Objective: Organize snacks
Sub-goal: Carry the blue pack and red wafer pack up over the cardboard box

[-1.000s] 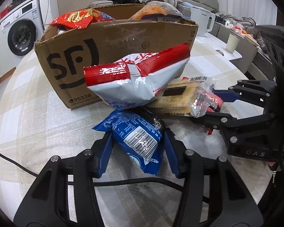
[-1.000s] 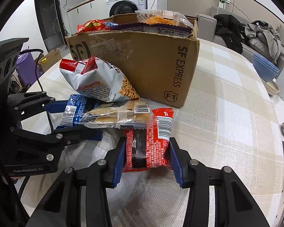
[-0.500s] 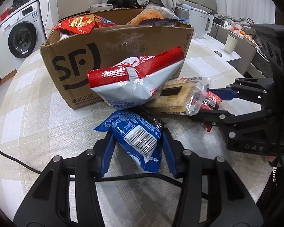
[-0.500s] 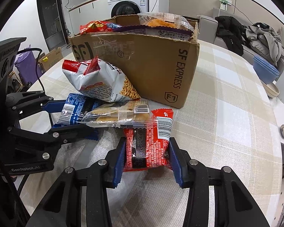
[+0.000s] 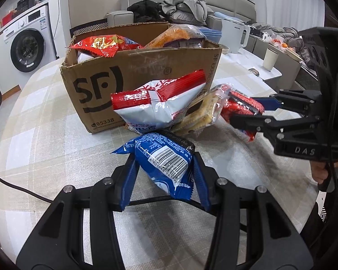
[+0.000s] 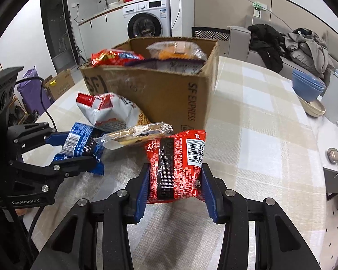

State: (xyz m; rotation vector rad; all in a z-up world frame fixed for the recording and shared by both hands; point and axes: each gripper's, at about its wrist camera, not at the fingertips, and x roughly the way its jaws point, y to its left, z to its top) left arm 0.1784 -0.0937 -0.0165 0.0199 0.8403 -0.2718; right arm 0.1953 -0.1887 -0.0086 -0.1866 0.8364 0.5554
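1. Left wrist view: the left gripper [image 5: 163, 177] is clamped on a blue snack packet [image 5: 165, 157], its blue pads pressing both sides just below the barcode. The packet is raised off the checked table [image 5: 33, 135], probably so it clears the pile on its way to the cardboard box [image 5: 146, 72].
2. The right gripper [image 6: 174, 187] is clamped on a red snack packet [image 6: 175, 166], also held clear of the table, in front of the box.
3. The blue packet is glossy, crinkled foil, puffed and soft; the red one is flatter, with a black band and a white barcode panel.
4. A white-and-red chip bag [image 5: 157, 105] leans on the box front, and a clear cracker pack [image 5: 202, 114] lies beside it; both seem to await sorting.
5. The box already holds several snacks, heaped to its rim.
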